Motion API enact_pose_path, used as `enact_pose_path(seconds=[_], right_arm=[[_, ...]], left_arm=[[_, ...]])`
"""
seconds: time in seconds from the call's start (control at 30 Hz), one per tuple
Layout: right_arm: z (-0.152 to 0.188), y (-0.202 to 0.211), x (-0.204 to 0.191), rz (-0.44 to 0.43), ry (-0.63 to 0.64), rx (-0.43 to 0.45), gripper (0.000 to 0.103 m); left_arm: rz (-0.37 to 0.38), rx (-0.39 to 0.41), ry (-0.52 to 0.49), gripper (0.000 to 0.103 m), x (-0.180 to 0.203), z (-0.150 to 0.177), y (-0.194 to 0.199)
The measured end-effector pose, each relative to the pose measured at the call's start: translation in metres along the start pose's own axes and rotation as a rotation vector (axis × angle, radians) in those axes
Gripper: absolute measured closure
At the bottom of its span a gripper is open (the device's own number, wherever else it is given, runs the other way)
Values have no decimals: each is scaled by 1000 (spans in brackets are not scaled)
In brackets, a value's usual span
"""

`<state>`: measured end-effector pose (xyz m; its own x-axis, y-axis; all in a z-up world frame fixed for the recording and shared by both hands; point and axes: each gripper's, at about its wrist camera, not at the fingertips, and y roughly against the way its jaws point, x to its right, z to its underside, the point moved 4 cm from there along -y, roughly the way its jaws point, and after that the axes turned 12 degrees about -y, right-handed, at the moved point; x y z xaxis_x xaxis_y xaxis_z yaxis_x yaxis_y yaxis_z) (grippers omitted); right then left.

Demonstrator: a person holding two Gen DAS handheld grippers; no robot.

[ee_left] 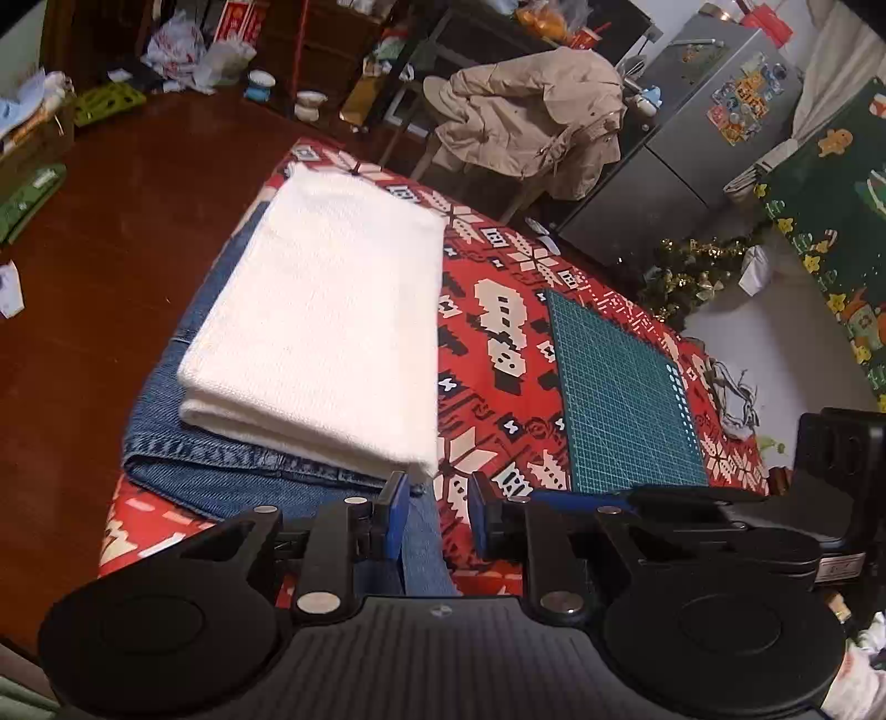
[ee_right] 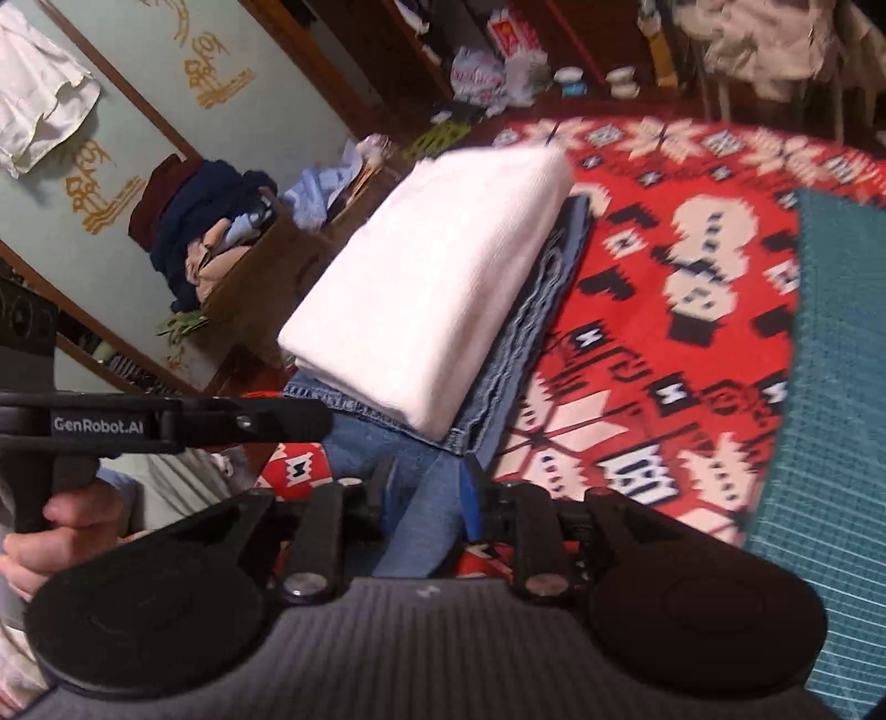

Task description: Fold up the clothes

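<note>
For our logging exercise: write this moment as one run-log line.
stack: white folded cloth on folded jeans | left gripper: open, denim between | right gripper: around denim, grip unclear | green mat: untouched

Jeans mostly hidden under folded white cloth, green cutting mat cut off at 3 o'clock and motion-blurred, patterned red cloth blurred in right wrist view

White letters reading "GenRobot.AI" stand on the black body of the left gripper, seen at the left edge of the right wrist view. Gold characters on the pale green wall panel far left are too stylised to read. The stickers on the grey fridge and the print on the red box are too small to make out.
</note>
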<state>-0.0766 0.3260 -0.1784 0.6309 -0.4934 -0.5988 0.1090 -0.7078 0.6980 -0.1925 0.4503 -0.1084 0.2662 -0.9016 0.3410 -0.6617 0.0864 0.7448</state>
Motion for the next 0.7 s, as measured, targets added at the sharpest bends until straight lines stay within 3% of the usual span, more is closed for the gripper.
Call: enact_pose_path(seconds=[0.37,0.63,0.7], right_arm=[[12,69,-20,83,131,90,35],[19,116,-34,124,201,142,11],[19,122,-37,135,211,137,3]], left_arm=[[-187,90,-129,42,61,21,39],[-222,119,-61,40,82,34,56],[-250,118,-44,34,85,36,60]])
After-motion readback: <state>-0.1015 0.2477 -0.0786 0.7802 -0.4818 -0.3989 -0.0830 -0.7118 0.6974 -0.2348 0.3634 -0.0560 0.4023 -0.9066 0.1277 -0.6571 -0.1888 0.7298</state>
